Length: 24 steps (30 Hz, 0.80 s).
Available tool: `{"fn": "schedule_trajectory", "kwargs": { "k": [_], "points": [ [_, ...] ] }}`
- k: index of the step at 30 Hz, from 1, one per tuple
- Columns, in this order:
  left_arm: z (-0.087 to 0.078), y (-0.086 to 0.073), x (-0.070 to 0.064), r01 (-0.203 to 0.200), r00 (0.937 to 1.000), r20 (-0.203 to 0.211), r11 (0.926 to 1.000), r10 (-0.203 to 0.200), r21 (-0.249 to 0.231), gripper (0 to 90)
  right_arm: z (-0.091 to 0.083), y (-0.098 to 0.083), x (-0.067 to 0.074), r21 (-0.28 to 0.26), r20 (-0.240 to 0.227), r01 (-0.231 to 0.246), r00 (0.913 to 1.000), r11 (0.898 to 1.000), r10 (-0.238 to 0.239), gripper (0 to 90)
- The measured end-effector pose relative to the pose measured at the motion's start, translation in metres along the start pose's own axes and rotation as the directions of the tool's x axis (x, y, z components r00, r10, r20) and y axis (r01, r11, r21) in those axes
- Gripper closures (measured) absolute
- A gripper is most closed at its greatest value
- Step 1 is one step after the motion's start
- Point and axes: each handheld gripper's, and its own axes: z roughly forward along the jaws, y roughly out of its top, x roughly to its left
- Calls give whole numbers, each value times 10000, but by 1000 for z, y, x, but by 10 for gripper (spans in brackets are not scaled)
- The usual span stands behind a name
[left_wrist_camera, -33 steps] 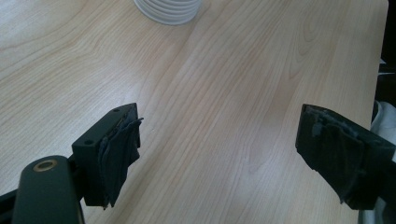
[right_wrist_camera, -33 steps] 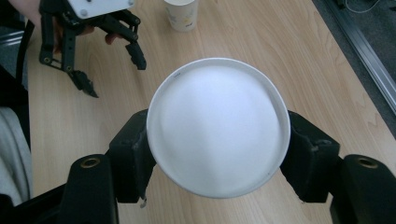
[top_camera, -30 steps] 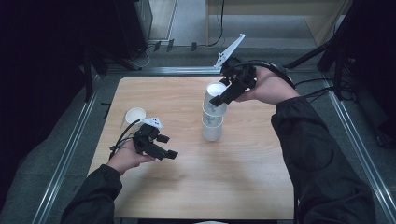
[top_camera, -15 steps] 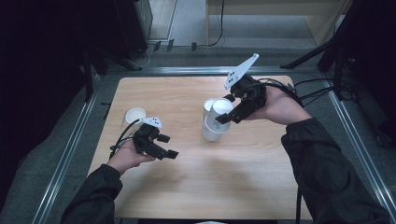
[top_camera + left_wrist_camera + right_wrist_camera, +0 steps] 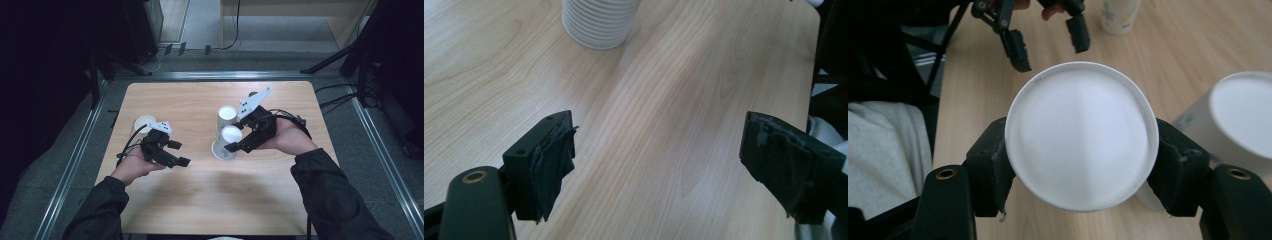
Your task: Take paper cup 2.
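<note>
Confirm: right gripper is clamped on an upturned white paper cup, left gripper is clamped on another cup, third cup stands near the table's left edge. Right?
Not quite. The left gripper holds nothing: the left gripper view shows its jaws apart over bare table. The right gripper does clamp the upturned white paper cup, and the third cup stands near the left edge.

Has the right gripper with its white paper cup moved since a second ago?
Yes. The right gripper, shut on the white paper cup, has come down and toward the person, off the wooden table's far side.
</note>
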Motion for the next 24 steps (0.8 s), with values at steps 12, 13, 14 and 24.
{"fn": "schedule_trajectory", "kwargs": {
  "k": [12,13,14,24],
  "points": [
    [5,10,-2,-492,9984,271,9987,488,139,148,34,-32,-4,-159,-313,-103,9995,9998,98,350],
    [6,11,-2,-537,9980,355,9984,530,177,148,36,-34,-4,-112,-327,-84,9994,9999,81,350],
    [8,12,-2,-584,9974,423,9982,576,163,149,39,-35,-4,-58,-302,-48,9995,10000,46,350],
    [16,13,-8,-1064,9915,748,9943,1060,18,149,53,-45,-4,-276,-608,-362,9976,9990,345,351]
  ]
}}
